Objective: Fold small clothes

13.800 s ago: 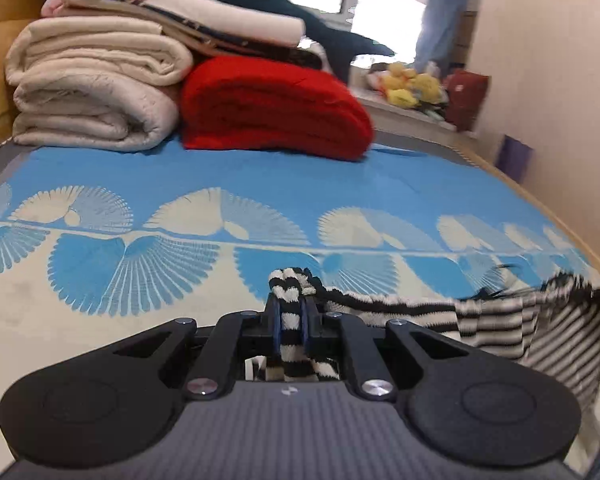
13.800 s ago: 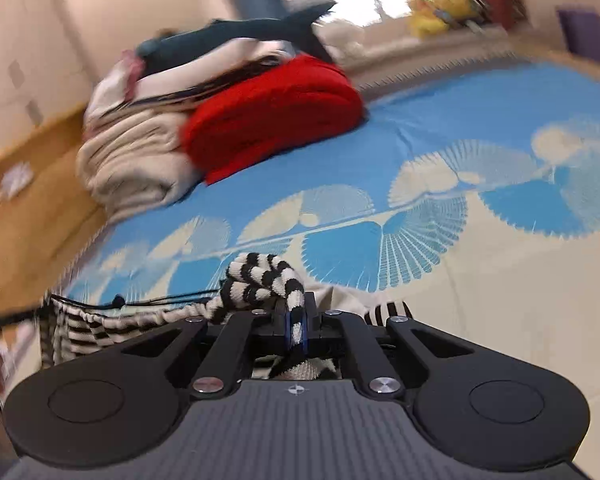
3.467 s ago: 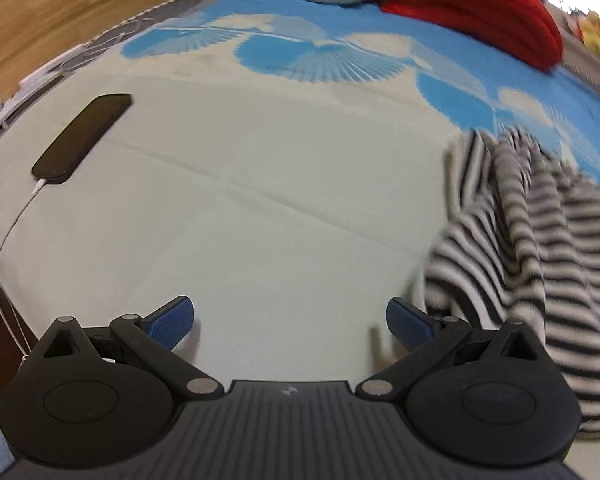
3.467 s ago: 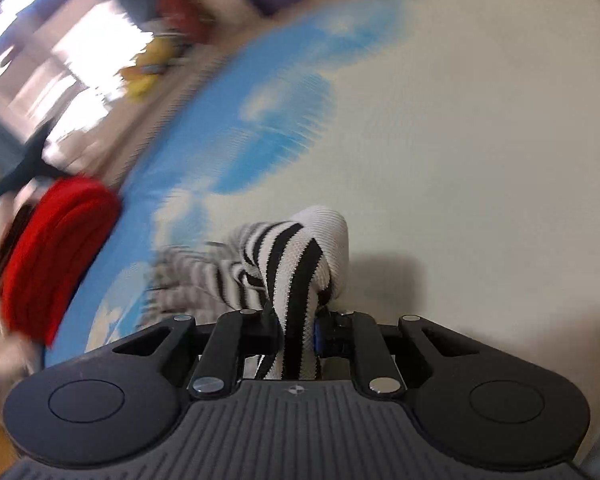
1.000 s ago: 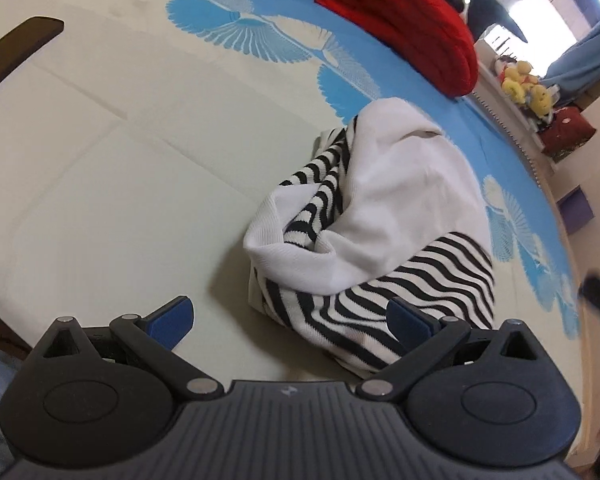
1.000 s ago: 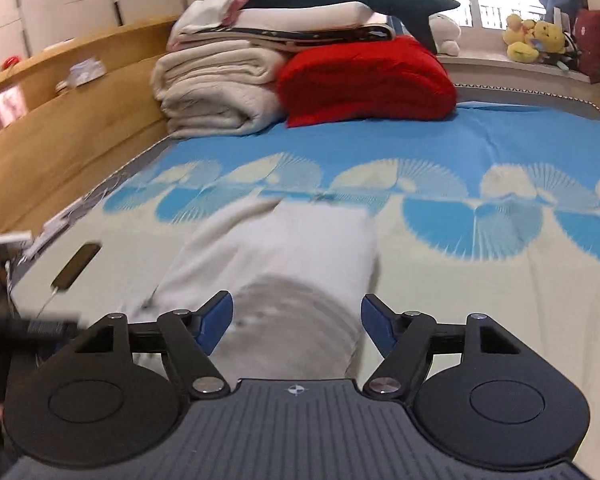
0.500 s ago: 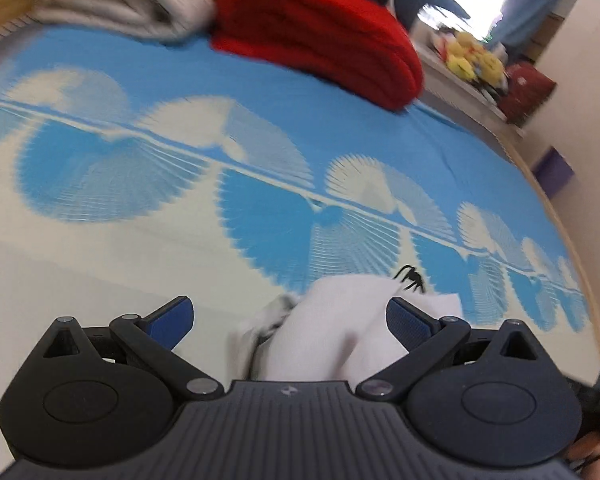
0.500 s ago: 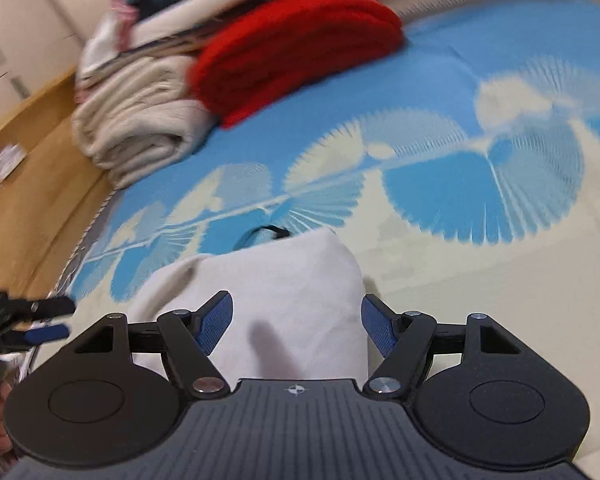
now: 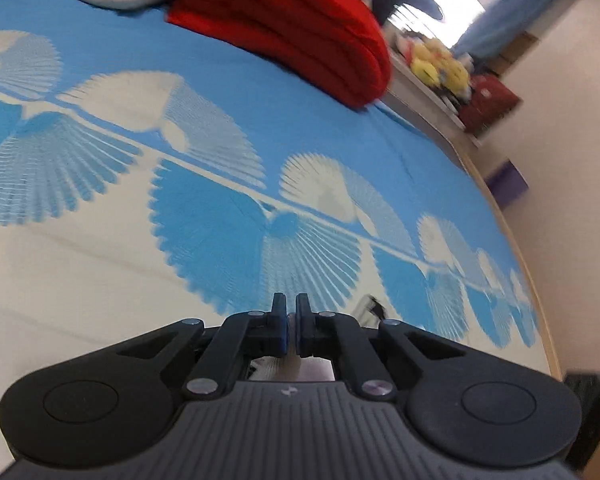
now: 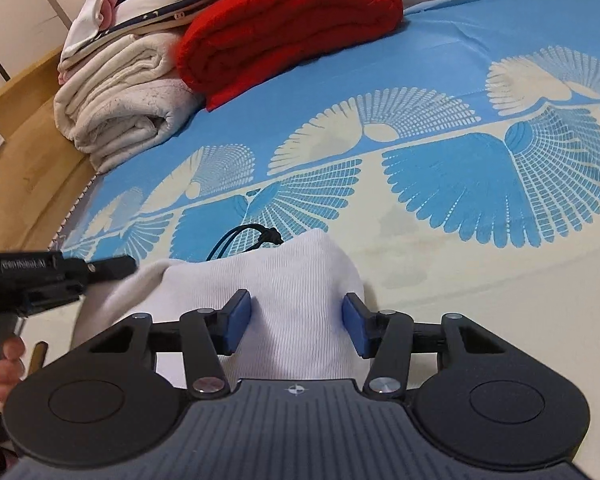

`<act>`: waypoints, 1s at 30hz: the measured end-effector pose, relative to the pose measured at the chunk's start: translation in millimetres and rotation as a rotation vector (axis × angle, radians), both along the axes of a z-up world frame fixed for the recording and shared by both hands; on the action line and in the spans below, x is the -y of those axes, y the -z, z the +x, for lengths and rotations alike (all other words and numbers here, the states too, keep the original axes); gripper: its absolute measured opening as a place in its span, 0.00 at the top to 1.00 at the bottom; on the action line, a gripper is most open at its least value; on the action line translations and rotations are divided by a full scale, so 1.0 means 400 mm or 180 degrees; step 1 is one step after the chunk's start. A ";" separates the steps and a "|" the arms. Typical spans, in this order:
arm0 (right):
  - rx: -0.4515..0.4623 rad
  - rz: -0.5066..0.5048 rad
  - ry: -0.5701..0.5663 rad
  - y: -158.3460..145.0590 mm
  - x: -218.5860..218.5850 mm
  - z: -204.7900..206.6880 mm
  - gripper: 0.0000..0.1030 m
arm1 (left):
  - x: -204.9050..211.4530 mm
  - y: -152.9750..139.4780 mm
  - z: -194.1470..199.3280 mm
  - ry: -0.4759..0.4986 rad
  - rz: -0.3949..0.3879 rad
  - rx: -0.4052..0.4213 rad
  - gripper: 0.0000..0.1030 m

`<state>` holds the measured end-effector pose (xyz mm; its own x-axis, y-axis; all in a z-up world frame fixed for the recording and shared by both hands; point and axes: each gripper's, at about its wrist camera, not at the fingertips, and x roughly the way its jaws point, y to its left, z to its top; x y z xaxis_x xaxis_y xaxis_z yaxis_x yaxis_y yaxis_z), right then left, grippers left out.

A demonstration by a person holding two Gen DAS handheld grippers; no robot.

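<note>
A small garment (image 10: 284, 272), its white side up, lies bunched on the blue and cream bed cover (image 10: 460, 168), with a black cord (image 10: 240, 236) at its far edge. My right gripper (image 10: 296, 302) straddles the near part of the garment. Its jaws are closing with a ridge of white cloth between the blue pads (image 10: 240, 320), which do not squeeze it. My left gripper (image 10: 128, 266) meets the garment's left corner. In the left wrist view that gripper (image 9: 291, 308) is shut, and white cloth (image 9: 288, 368) shows just behind its pads.
A folded red blanket (image 10: 288, 28) and cream blankets (image 10: 124, 96) are stacked at the head of the bed. A wooden frame (image 10: 20, 128) runs along the left. The bed's right edge (image 9: 512, 240) borders a wall. A person's hand (image 10: 4, 360) holds the left gripper.
The left gripper's jaws went from wide open to shut at the garment's corner. The right jaws drew closer together and came down over the white cloth.
</note>
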<state>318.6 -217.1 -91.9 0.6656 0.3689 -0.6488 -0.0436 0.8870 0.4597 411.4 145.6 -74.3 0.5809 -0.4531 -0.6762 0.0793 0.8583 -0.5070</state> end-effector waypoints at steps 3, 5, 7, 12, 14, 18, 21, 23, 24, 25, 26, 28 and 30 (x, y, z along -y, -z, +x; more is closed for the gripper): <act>0.0016 -0.0032 0.0003 0.003 0.000 -0.006 0.50 | -0.043 0.012 0.013 -0.0245 0.0006 -0.0112 0.97; 0.0008 -0.0013 -0.0004 0.005 0.002 -0.007 0.50 | -0.051 0.028 0.021 -0.0269 0.0011 -0.0177 0.97; 0.0010 -0.0012 -0.0005 0.004 0.003 -0.008 0.50 | -0.046 0.032 0.020 -0.0268 0.0031 -0.0112 0.96; -0.0031 0.0175 0.0031 -0.014 0.033 -0.001 0.45 | -0.091 -0.003 -0.006 -0.0573 -0.0009 0.0036 0.16; 0.0038 0.0179 0.0036 -0.037 0.048 -0.004 0.41 | -0.117 -0.045 -0.057 -0.0790 0.0102 0.0166 0.12; 0.0146 0.0161 -0.0093 -0.082 0.063 -0.018 0.35 | -0.133 -0.121 -0.199 -0.0888 0.0281 0.0190 0.11; 0.0112 0.0155 -0.0265 -0.097 0.061 -0.029 0.29 | -0.124 -0.120 -0.369 -0.0893 0.0209 0.0148 0.01; 0.0085 0.0105 -0.0374 -0.099 0.055 -0.038 0.26 | -0.114 -0.085 -0.487 -0.0858 0.0132 -0.0031 0.01; 0.0076 0.0065 -0.0421 -0.099 0.053 -0.041 0.25 | -0.108 -0.062 -0.536 -0.0800 0.0085 -0.0148 0.01; 0.0080 0.0035 -0.0446 -0.099 0.053 -0.041 0.25 | -0.102 -0.036 -0.584 -0.0726 -0.0001 -0.0279 0.01; 0.0087 0.0027 -0.0473 -0.098 0.055 -0.039 0.24 | -0.099 -0.014 -0.621 -0.0681 -0.0088 -0.0384 0.01; 0.0038 0.0075 -0.0551 -0.088 0.065 -0.017 0.20 | -0.093 0.025 -0.671 -0.0586 -0.0229 -0.0570 0.01; -0.0156 0.0087 -0.0752 -0.069 0.067 0.037 0.18 | -0.087 0.052 -0.686 -0.0495 -0.0308 -0.0644 0.01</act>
